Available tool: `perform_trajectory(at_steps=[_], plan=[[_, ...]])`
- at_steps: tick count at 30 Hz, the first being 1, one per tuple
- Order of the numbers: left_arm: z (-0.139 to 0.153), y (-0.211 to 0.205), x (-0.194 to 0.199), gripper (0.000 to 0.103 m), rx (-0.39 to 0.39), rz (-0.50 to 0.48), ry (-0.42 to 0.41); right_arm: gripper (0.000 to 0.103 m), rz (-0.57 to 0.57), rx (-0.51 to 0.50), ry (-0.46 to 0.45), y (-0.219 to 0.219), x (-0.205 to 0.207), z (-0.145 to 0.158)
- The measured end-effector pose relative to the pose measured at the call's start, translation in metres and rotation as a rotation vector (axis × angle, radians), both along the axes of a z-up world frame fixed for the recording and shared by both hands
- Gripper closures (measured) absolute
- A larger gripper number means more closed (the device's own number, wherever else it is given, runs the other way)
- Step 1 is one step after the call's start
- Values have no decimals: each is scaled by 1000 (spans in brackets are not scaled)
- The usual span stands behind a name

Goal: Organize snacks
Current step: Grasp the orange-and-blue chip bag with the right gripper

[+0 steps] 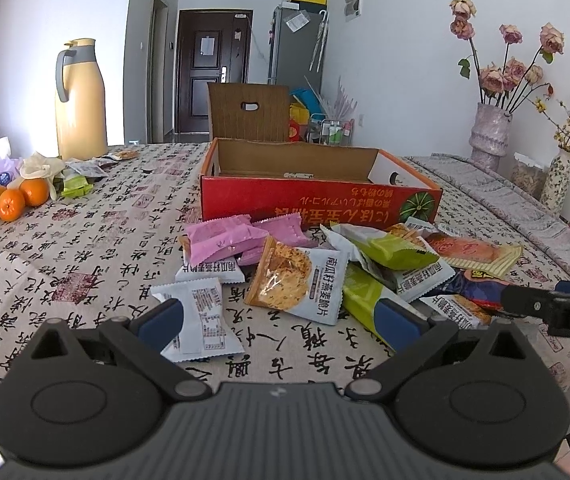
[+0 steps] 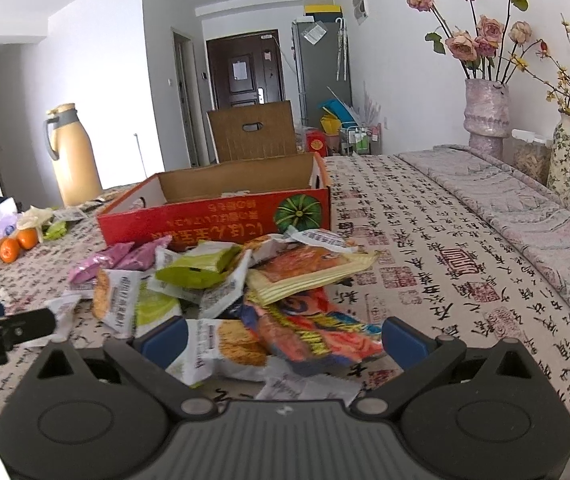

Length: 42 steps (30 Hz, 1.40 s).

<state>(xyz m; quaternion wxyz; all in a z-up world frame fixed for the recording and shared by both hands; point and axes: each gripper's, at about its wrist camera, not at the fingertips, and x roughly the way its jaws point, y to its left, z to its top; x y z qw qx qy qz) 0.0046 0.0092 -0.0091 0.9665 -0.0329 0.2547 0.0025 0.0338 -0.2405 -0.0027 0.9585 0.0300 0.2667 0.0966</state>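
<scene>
A heap of snack packets lies on the calligraphy-print tablecloth in front of a red cardboard box (image 1: 317, 200) (image 2: 221, 216) whose top is open. In the left wrist view, pink packets (image 1: 225, 236), an oat-crisp packet (image 1: 297, 280) and a green packet (image 1: 389, 248) lie ahead of my left gripper (image 1: 281, 320), which is open; a white packet (image 1: 201, 320) rests by its left finger. My right gripper (image 2: 285, 340) is open low over the heap's near edge, with an oat-crisp packet (image 2: 225, 348) and a red-orange packet (image 2: 317, 332) between its fingers, not clamped.
Oranges (image 1: 17, 200), a glass and small wrappers sit at the far left beside a yellow thermos jug (image 1: 79, 100). Two flower vases (image 2: 485, 116) and a jar stand along the right wall. A folded grey blanket (image 2: 525, 208) lies on the table's right side.
</scene>
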Motion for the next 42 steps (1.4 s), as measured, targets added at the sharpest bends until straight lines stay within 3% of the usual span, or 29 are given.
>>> perform_trajectory(at_steps=[8,15,17,23,29,30,31,34,42], plan=[[-6,0,9,0,6,9,25,3,63,-23,59,-8,39,-7],[-10,0,17,0,11,22,44,12,123,21,154,-12,78,-22],[-11,0,20,0,12,25,51,11,136,48,166,-13,84,-25],[-14,-1,26,0,13,26,69,21,180,96,202,-14,96,-33],[-16,0,29,0,10,32,79,31,202,91,198,-11,101,-33],[-16,0,30,0,9,33,80,37,206,93,196,-11,101,-33],[-16,1,30,0,8,34,81,49,207,101,193,-12,100,-32],[-16,3,31,0,5,37,79,55,204,99,176,-10,98,-28],[-14,6,29,0,-3,41,74,56,159,109,114,-13,83,-21]])
